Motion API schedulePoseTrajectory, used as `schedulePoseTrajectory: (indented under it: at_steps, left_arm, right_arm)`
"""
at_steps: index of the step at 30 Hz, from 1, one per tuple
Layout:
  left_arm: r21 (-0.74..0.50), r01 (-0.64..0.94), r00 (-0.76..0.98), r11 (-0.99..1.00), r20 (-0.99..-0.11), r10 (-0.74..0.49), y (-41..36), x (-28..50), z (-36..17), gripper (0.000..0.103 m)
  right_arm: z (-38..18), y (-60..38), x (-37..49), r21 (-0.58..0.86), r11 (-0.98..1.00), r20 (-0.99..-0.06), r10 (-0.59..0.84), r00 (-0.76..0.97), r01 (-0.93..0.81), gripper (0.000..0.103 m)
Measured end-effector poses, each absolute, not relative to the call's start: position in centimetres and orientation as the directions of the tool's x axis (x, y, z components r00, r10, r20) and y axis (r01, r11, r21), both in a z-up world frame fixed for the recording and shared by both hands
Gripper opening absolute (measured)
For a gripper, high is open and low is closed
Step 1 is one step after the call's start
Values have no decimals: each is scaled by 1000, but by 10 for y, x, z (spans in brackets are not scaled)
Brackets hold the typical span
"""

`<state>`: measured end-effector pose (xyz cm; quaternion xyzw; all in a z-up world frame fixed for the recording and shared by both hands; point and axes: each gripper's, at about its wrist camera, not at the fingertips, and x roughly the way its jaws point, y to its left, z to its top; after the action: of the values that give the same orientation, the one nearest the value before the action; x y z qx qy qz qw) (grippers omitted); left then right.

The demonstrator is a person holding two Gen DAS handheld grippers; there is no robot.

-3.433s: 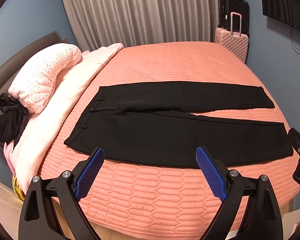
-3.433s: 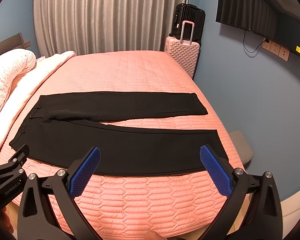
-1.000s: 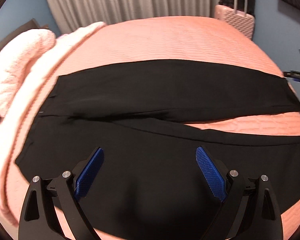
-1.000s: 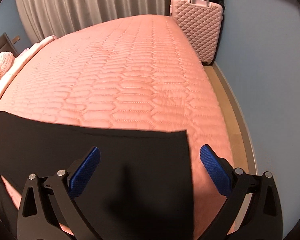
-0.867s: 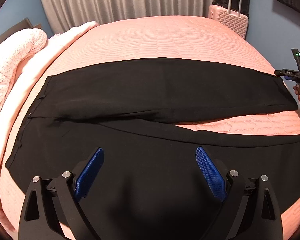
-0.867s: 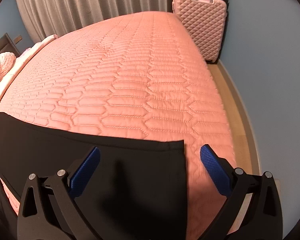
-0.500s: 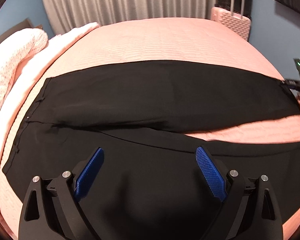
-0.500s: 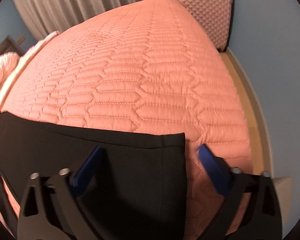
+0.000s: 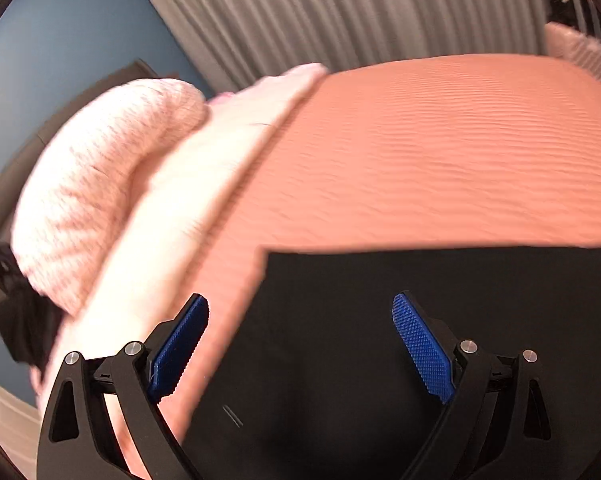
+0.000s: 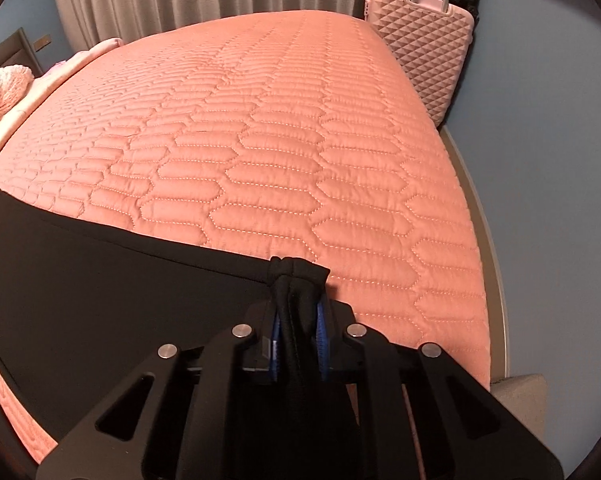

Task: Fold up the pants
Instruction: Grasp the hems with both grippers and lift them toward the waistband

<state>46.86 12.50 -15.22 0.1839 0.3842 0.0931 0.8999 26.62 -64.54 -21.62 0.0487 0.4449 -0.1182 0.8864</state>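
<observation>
Black pants (image 9: 400, 320) lie flat on the salmon quilted bed (image 9: 440, 152). In the left wrist view my left gripper (image 9: 300, 344) is open, its blue pads straddling the waist-end far corner of the pants just above the cloth; the view is motion-blurred. In the right wrist view my right gripper (image 10: 298, 340) is shut on the bunched hem corner of the far pant leg (image 10: 296, 276), and the rest of the pants (image 10: 120, 280) stretch away to the left.
A pale pink duvet and speckled pillow (image 9: 112, 184) lie along the bed's left side, with a dark garment (image 9: 20, 320) beyond. A pink suitcase (image 10: 424, 40) stands by the blue wall at the right. Grey curtains (image 9: 360, 12) hang behind the bed.
My right gripper has closed on the hem corner of the far leg, bunching it. My left gripper has swung left to the waist-end corner of the pants and stays open.
</observation>
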Motion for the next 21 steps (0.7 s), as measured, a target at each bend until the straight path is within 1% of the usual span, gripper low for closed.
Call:
schedulePoseTrajectory:
  at_steps: [2, 4, 5, 6, 9, 11, 12, 13, 14, 15, 16, 17, 18, 19, 20, 21]
  left_arm:
    - [307, 8, 611, 952, -755, 238, 154, 507, -162, 91]
    - [194, -44, 577, 980, -796, 184, 186, 538, -167, 90]
    - [119, -29, 546, 992, -830, 115, 199, 555, -173, 90]
    - [90, -16, 519, 996, -850, 85, 205, 564, -180, 90]
    - [116, 8, 454, 993, -886, 100, 218, 590, -204, 90]
    - [96, 36, 405, 995, -911, 73, 221, 596, -217, 89]
    - [82, 43, 377, 996, -924, 60, 222, 597, -225, 87]
    - [45, 49, 374, 998, -927, 23, 221, 597, -229, 76]
    - [4, 42, 375, 999, -927, -12, 223, 597, -231, 69]
    - [-19, 23, 380, 1000, -925, -26, 224, 597, -231, 67]
    - [-26, 23, 384, 999, -923, -33, 225, 596, -230, 58]
    - [-23, 27, 390, 999, -920, -31, 225, 595, -226, 44]
    - [-26, 29, 390, 999, -920, -35, 226, 593, -224, 33]
    - [-41, 28, 391, 999, -919, -49, 232, 593, -221, 28]
    - [-62, 28, 394, 998, -917, -68, 233, 588, -216, 20]
    - [-66, 35, 401, 997, -913, -75, 235, 588, -214, 14]
  right_arm:
    - [-217, -645, 267, -26, 965, -804, -176, 568, 261, 13]
    - [-218, -645, 267, -23, 962, -804, -179, 567, 270, 13]
    - [-218, -647, 266, -12, 961, -803, -174, 570, 277, 13]
    - [-218, -649, 265, 5, 959, -800, -167, 576, 285, 13]
    - [-219, -649, 264, 15, 956, -797, -166, 580, 294, 13]
    - [-219, -648, 264, 4, 956, -796, -175, 579, 294, 14]
    - [-219, -648, 264, 3, 955, -796, -176, 579, 295, 14]
    - [-219, -647, 264, 2, 955, -795, -179, 579, 298, 14]
    - [-219, -647, 264, 2, 954, -795, -181, 579, 300, 14]
    - [-219, -646, 264, 2, 953, -794, -184, 579, 304, 14]
    - [-219, -646, 264, 0, 952, -794, -187, 579, 307, 14]
    - [-218, -645, 264, -4, 950, -793, -194, 577, 313, 14]
    - [-218, -644, 264, -6, 948, -793, -198, 576, 318, 14]
    - [-217, -644, 264, -6, 946, -792, -203, 575, 325, 14]
    - [-216, -643, 264, -9, 943, -792, -209, 573, 332, 14]
    - [-214, -641, 263, -15, 940, -791, -219, 571, 340, 14]
